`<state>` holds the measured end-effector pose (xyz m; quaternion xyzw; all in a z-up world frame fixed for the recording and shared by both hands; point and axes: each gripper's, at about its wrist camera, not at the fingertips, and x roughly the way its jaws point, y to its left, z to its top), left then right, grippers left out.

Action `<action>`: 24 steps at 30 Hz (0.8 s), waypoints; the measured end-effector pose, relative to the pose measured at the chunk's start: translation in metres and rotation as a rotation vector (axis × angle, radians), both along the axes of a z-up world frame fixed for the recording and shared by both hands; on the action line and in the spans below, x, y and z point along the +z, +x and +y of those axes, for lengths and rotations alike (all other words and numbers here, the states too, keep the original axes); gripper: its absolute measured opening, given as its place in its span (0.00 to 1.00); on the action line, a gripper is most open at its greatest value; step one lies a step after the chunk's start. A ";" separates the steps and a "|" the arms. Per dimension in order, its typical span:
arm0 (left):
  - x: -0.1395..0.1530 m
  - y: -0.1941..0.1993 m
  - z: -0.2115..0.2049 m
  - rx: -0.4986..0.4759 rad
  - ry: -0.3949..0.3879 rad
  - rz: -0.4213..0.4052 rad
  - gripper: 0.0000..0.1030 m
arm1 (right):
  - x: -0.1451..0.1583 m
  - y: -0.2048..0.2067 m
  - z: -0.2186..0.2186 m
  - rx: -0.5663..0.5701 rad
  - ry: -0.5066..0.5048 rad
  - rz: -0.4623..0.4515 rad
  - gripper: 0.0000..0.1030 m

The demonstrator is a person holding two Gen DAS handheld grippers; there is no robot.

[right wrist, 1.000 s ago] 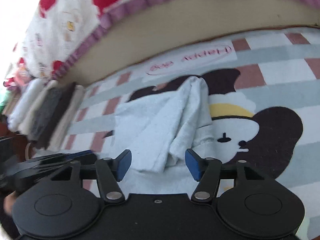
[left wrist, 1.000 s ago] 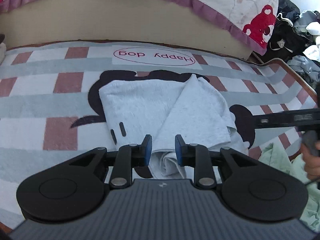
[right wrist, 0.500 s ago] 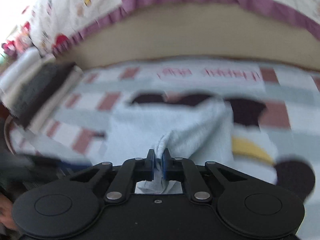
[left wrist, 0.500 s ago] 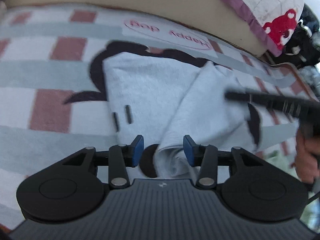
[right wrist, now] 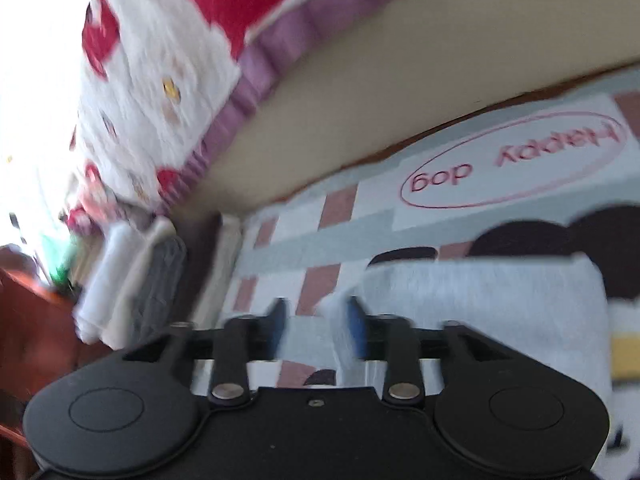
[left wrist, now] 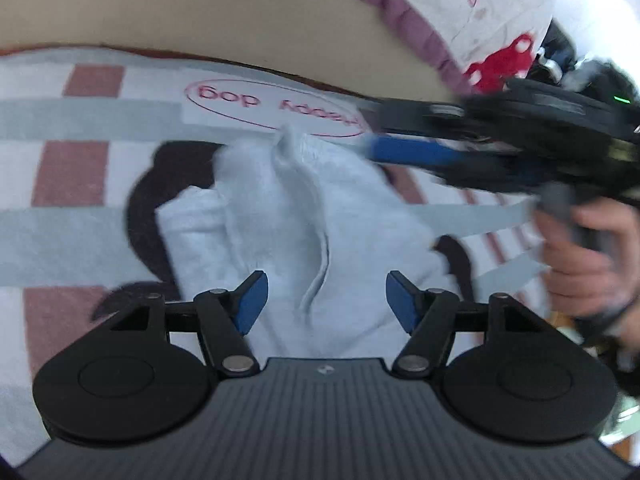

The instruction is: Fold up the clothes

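A checked rug [left wrist: 72, 168] is lying beside the bed, carrying the pale blue garment [left wrist: 280, 220] mid-rug. The left tool [left wrist: 324, 300] is spreading above it; the right tool [right wrist: 316, 328] is spreading too, pinching nothing.

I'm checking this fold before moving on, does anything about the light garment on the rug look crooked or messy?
Yes. The light grey garment lies bunched on the rug: a raised ridge runs down its middle and its far edge sticks up in a peak, so the fold looks uneven, not flat. Motion blur hides finer detail.
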<state>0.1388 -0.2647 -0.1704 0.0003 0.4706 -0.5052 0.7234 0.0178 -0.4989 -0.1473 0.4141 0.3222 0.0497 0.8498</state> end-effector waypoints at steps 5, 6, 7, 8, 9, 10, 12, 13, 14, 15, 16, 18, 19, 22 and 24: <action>-0.014 0.000 -0.017 -0.046 0.018 -0.022 0.63 | 0.004 -0.088 0.019 -0.056 -0.280 0.131 0.45; -0.014 -0.002 -0.018 -0.051 0.017 -0.025 0.63 | 0.004 -0.106 0.026 -0.055 -0.349 0.159 0.45; -0.015 -0.004 -0.020 -0.057 0.016 -0.028 0.61 | 0.003 -0.121 0.033 -0.052 -0.412 0.188 0.45; -0.015 -0.006 -0.021 -0.063 0.016 -0.031 0.58 | 0.001 -0.134 0.039 -0.047 -0.465 0.216 0.45; -0.016 -0.008 -0.023 -0.068 0.015 -0.034 0.52 | -0.001 -0.144 0.046 -0.035 -0.514 0.242 0.45; -0.016 -0.009 -0.025 -0.074 0.015 -0.037 0.34 | -0.004 -0.149 0.054 -0.003 -0.554 0.265 0.44; -0.024 -0.009 -0.027 -0.073 0.025 0.001 0.25 | -0.011 -0.152 0.071 0.077 -0.651 0.309 0.44; -0.027 -0.008 -0.027 -0.066 0.026 0.003 0.22 | -0.014 -0.150 0.079 0.115 -0.709 0.328 0.44; -0.030 -0.008 -0.027 -0.059 0.027 0.004 0.16 | -0.018 -0.150 0.089 0.155 -0.783 0.344 0.44; -0.031 -0.009 -0.027 -0.053 0.034 -0.004 0.09 | -0.023 -0.150 0.098 0.193 -0.856 0.357 0.44; -0.030 -0.009 -0.026 -0.039 0.037 -0.016 0.01 | -0.029 -0.149 0.106 0.223 -0.920 0.362 0.44; -0.020 -0.009 -0.017 0.005 0.004 -0.041 0.01 | -0.039 -0.143 0.118 0.271 -1.023 0.362 0.40; -0.010 -0.010 -0.007 0.036 -0.020 -0.049 0.01 | -0.041 -0.142 0.121 0.276 -1.067 0.352 0.33; 0.012 -0.014 0.023 0.122 -0.070 -0.018 0.01 | -0.031 -0.150 0.107 0.195 -1.014 0.311 0.02; 0.009 -0.021 0.031 0.150 -0.016 -0.027 0.01 | -0.022 -0.156 0.091 0.109 -0.930 0.286 0.01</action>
